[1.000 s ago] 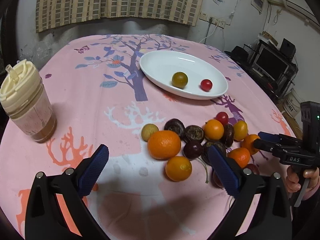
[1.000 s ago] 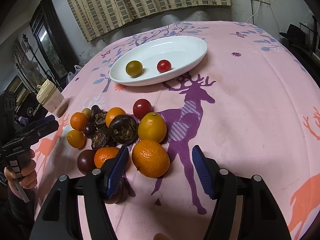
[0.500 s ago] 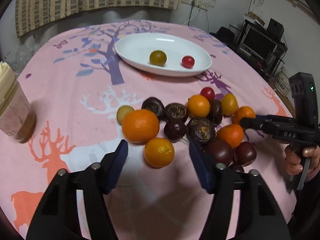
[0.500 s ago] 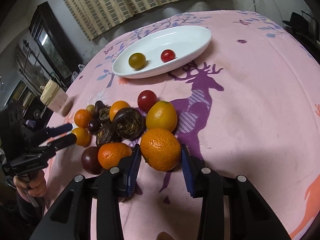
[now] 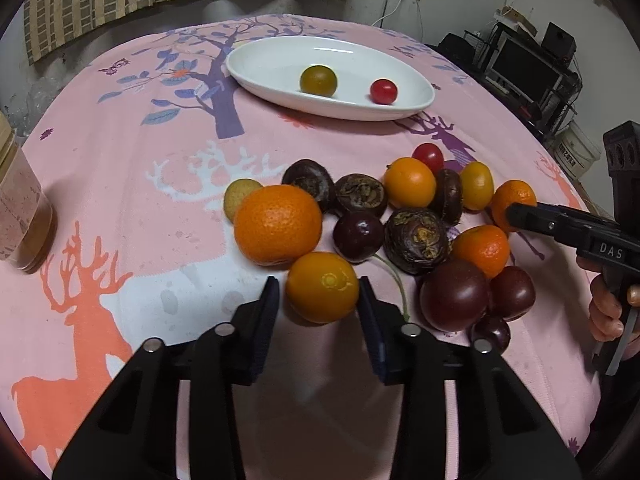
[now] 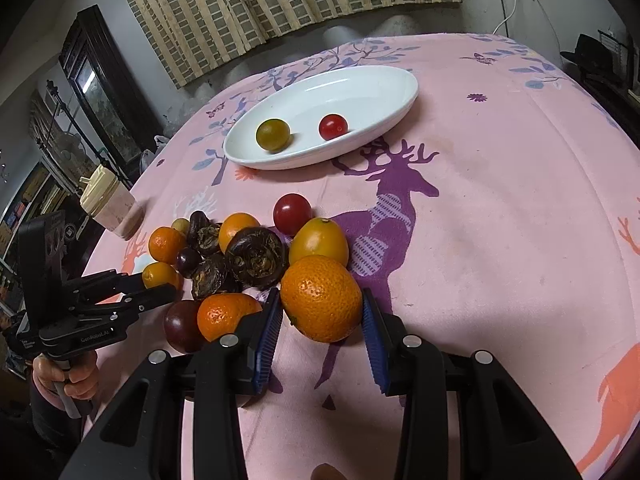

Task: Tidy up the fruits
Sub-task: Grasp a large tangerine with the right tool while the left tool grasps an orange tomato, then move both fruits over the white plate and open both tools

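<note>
A heap of oranges, dark passion fruits, plums and tomatoes lies on the pink tablecloth. My left gripper (image 5: 318, 294) has its jaws against both sides of a small smooth orange (image 5: 322, 287) at the heap's near edge. My right gripper (image 6: 320, 312) has its jaws against both sides of a larger dimpled orange (image 6: 321, 304). Both fruits rest on the cloth. A white oval plate (image 5: 260, 60), also in the right wrist view (image 6: 372, 92), holds a green-yellow tomato (image 5: 318, 80) and a red tomato (image 5: 383, 91).
A lidded cup of pinkish drink (image 6: 110, 210) stands at the table's left side, cut off in the left wrist view (image 5: 20, 212). A big orange (image 5: 278, 224) sits just beyond the left gripper. Shelves and a monitor stand beyond the table at right.
Both grippers moved forward into the heap and narrowed: the left closed around the small orange, the right around the dimpled orange. The fruits have not moved.
</note>
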The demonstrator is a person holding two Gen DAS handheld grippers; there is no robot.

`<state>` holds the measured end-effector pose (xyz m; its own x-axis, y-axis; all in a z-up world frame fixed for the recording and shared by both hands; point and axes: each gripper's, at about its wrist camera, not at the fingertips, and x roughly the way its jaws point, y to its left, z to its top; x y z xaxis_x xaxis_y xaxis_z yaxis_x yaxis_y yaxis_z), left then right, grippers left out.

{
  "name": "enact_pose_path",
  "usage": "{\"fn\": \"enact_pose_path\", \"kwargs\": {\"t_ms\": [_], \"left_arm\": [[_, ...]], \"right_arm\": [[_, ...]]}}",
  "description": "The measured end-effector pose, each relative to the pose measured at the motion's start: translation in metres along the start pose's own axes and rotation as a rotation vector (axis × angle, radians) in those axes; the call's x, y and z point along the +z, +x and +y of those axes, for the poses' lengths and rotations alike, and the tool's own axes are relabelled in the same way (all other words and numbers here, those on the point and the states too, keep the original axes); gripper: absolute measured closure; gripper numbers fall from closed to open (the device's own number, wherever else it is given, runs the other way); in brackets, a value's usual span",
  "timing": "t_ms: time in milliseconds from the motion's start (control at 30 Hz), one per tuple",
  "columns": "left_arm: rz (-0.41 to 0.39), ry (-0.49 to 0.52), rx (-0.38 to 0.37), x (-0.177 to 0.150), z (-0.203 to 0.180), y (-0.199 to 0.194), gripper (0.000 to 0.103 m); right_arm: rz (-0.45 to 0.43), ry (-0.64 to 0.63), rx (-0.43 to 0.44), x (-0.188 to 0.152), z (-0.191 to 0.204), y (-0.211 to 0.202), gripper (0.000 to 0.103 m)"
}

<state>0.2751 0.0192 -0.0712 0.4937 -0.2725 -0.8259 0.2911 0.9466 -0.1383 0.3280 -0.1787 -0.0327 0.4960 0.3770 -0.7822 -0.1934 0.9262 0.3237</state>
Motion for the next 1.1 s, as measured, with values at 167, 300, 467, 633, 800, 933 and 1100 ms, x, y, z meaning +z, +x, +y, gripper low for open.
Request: {"fn": "enact_pose_path", "kwargs": {"t_ms": [167, 300, 467, 633, 800, 933, 1100], "left_arm": [[-0.017, 0.016, -0.017, -0.001, -0.005, -0.012, 0.068], [-0.081, 0.023, -0.102, 0.024, -0.009, -0.038, 0.068], [-0.13, 0.005, -0.129, 0.099, -0.006, -0.029, 0.068], [-0.1, -0.036, -0.06, 0.169, 0.004, 0.024, 0.068], [-0.035, -0.079, 0.021, 0.195, 0.02, 0.076, 0.068], [-0.055, -0.097, 0.076, 0.195, 0.025, 0.075, 0.03], [-0.135, -0.081, 0.073, 0.177, 0.025, 0.025, 0.014]], "right_arm": [[-0.041, 0.001, 0.007, 0.002, 0.0, -0.01, 0.063], [-0.101, -0.006, 0.042, 0.021, 0.001, -0.026, 0.063], [-0.213, 0.016, 0.011, 0.074, -0.001, -0.016, 0.063], [-0.205, 0.056, -0.002, 0.121, -0.017, 0.029, 0.063], [-0.152, 0.059, -0.036, 0.144, -0.028, 0.068, 0.063], [-0.105, 0.065, -0.028, 0.15, -0.027, 0.08, 0.048], [-0.135, 0.011, -0.023, 0.133, -0.014, 0.05, 0.045]]}}
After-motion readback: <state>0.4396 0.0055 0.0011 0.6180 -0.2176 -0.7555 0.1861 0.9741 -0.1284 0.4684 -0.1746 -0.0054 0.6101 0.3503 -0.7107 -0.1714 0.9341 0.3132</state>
